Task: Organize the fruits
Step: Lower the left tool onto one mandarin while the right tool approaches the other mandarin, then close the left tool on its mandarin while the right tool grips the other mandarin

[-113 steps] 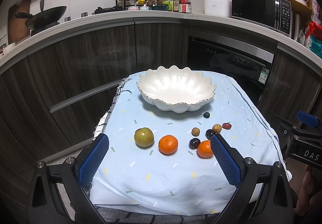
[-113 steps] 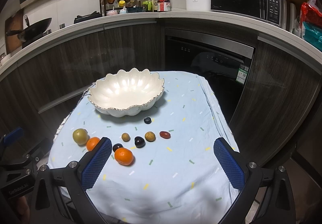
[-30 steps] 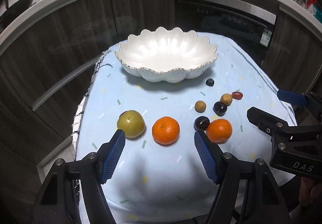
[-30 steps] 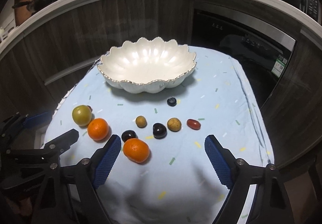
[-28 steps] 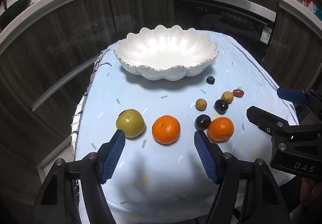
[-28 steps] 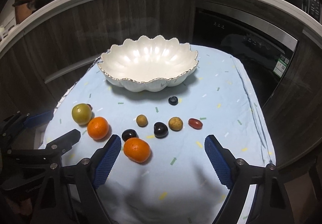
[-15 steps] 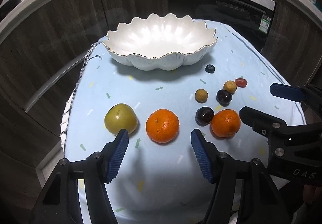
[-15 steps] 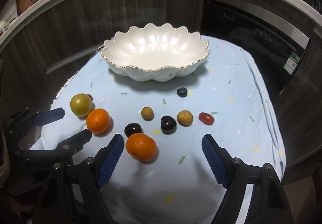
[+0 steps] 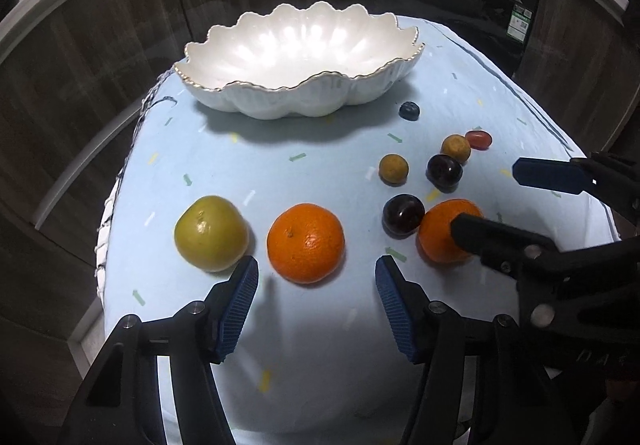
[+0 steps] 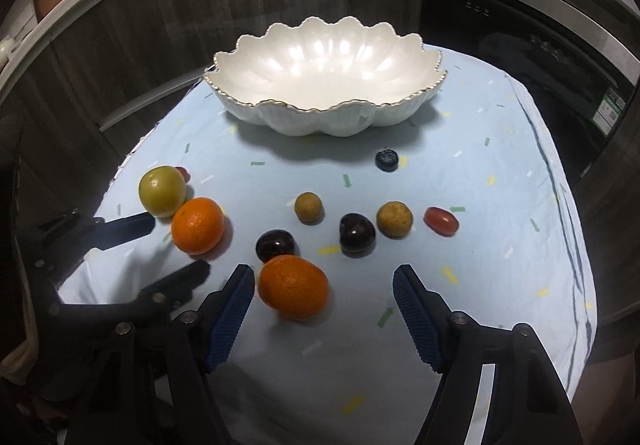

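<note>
Right orange (image 10: 293, 287) long axis lies across closing right tongs (image 10: 324, 299).

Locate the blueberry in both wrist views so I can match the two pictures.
Left wrist view: the blueberry lies right of centre in the upper half, just below the right end of the white bowl.
Right wrist view: the blueberry lies a little right of centre, below the bowl's front wall.
Shared landmark: the scalloped white bowl with the gold rim.

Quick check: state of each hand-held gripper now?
Left hand-held gripper: open, jaws closing, holding nothing.
Right hand-held gripper: open, jaws closing, holding nothing.
</note>
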`<action>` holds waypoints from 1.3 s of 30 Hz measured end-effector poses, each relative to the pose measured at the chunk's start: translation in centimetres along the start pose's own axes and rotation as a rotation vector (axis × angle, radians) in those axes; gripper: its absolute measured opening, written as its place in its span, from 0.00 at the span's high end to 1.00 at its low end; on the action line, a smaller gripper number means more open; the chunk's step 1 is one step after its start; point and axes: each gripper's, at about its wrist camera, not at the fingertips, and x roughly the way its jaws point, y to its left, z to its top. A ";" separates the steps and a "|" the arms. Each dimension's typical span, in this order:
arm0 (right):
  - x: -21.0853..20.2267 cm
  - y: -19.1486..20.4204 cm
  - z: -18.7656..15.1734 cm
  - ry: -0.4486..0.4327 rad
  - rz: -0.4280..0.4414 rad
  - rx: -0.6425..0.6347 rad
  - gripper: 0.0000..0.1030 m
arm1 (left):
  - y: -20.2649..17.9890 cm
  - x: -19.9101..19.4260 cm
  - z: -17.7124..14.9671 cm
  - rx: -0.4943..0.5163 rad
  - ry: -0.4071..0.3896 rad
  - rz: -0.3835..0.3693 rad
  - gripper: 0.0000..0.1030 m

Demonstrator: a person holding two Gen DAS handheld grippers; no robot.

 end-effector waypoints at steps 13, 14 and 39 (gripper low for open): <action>2.3 0.1 0.5 0.070 0.063 0.008 0.37 | 0.4 1.9 0.5 0.020 0.033 -0.007 0.44; 2.4 0.0 0.5 0.076 0.070 0.014 0.37 | 0.4 2.0 0.5 0.024 0.031 -0.008 0.45; 3.7 -0.5 0.4 0.129 0.143 0.077 0.58 | 1.0 2.7 0.9 -0.009 0.028 -0.017 0.58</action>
